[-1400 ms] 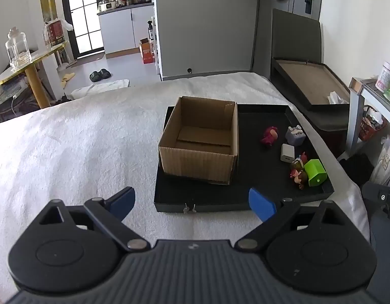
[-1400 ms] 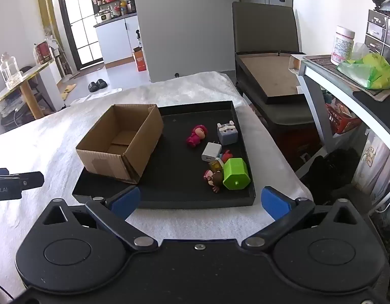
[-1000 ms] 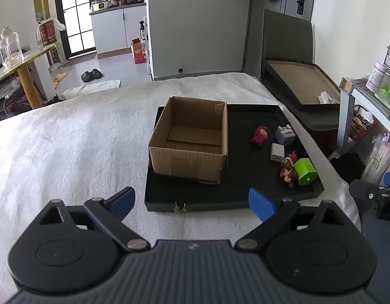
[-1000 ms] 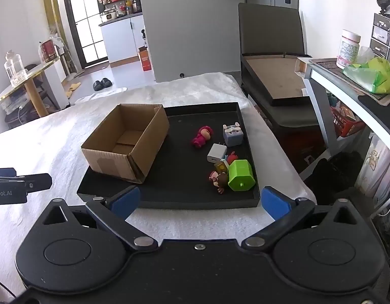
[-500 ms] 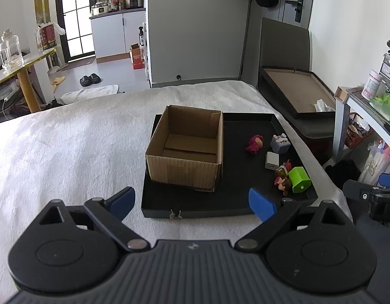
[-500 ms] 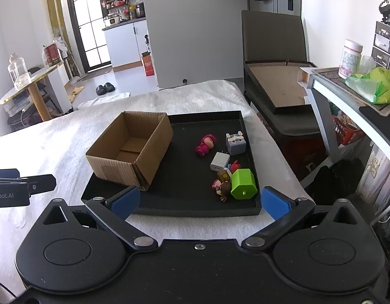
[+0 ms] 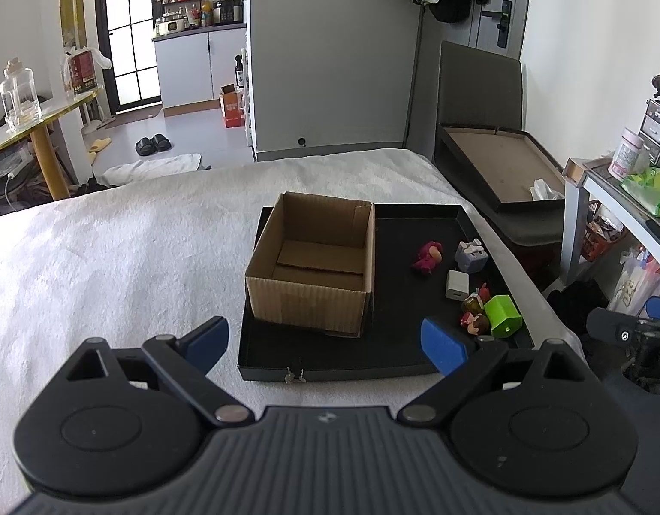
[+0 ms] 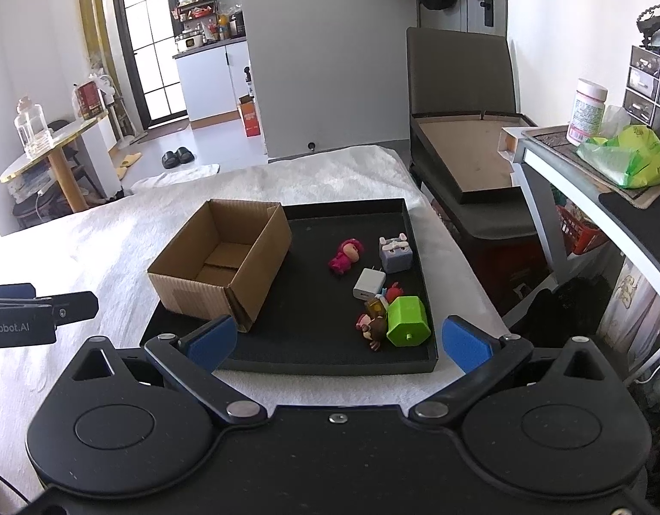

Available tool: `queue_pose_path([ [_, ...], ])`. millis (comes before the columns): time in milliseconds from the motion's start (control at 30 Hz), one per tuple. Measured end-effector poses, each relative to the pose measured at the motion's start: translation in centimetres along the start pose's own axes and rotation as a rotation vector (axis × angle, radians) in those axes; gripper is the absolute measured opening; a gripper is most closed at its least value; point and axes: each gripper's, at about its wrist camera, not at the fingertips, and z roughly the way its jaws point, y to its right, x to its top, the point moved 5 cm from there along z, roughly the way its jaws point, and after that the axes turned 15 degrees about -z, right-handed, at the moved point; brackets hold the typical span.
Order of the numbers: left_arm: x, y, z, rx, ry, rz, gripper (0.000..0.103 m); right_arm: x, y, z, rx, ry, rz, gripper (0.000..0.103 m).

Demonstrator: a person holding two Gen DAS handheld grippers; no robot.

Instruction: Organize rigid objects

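**Both claws wide apart before a tray of small toys**

I hold my left claw [image 7: 325, 340] and my right claw [image 8: 337, 342] above a white blanket [image 7: 115, 257], each with its blue-tipped fingers spread wide and nothing between them. The landmark is the black tray [image 8: 312, 360] lying on that blanket. Inside the tray, on its left half, stands an open cardboard box [image 8: 220, 264], upright, with only its folded bottom flaps showing inside. On the tray's right half lie the loose pieces: a pink figure [image 8: 346, 255] nearest the box, a grey cube toy with ears [image 8: 395, 254] just beside the tray's right wall, and a white charger plug [image 8: 369, 285] nearer the tray's front than those two. Close to the tray's front right corner sits a green block [image 8: 408, 321], with a brown figure [image 8: 371, 326] touching its left side and a small red piece [image 8: 394, 289] just behind it. Both claws hang short of the tray's front edge, clear of everything in it. From the right claw's camera, the left claw's black tip shows far to the tray's left.
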Motion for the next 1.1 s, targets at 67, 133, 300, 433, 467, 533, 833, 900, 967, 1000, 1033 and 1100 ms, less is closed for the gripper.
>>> queue_pose_path([
  [67, 0.0, 0.0, 0.0, 0.000, 0.001, 0.001, 0.096, 0.0, 0.1, -0.1, 0.000, 0.000, 0.001, 0.103],
  [133, 0.0, -0.1, 0.1, 0.003, -0.003, 0.000, 0.096, 0.0, 0.1, -0.1, 0.002, 0.001, 0.000, 0.103],
  [300, 0.0, -0.2, 0.2, 0.010, -0.007, -0.002, 0.096, -0.2, -0.1, 0.1, 0.006, -0.004, 0.003, 0.103],
  [433, 0.0, -0.3, 0.3, 0.017, -0.009, -0.008, 0.096, -0.3, -0.2, 0.2, 0.011, -0.003, -0.002, 0.103],
  [467, 0.0, -0.4, 0.4, 0.022, -0.011, -0.013, 0.096, -0.4, -0.2, 0.3, 0.016, -0.006, 0.003, 0.103],
  [533, 0.1, -0.6, 0.5, 0.030, -0.015, -0.021, 0.096, -0.4, -0.2, 0.4, 0.033, -0.010, 0.018, 0.103],
  [833, 0.2, -1.0, 0.9, 0.052, -0.022, -0.033, 0.096, -0.5, -0.3, 0.7, 0.036, -0.012, 0.019, 0.103],
  [900, 0.1, -0.9, 1.0, 0.052, -0.022, -0.034, 0.096, -0.6, -0.3, 0.6, 0.035, -0.011, 0.020, 0.103],
  [967, 0.0, -0.8, 1.0, 0.050, -0.023, -0.030, 0.096, -0.6, -0.2, 0.6, 0.032, -0.013, 0.018, 0.103],
  [1000, 0.0, -0.8, 1.1, 0.049, -0.025, -0.027, 0.096, -0.6, -0.1, 0.7, 0.029, -0.015, 0.018, 0.103],
  [1033, 0.0, -0.7, 1.1, 0.050, -0.027, -0.026, 0.096, -0.7, -0.1, 0.7, 0.028, -0.017, 0.020, 0.103],
  [1100, -0.1, -0.8, 1.2, 0.053, -0.025, -0.026, 0.096, -0.7, 0.0, 0.8, 0.031, -0.016, 0.027, 0.103],
])
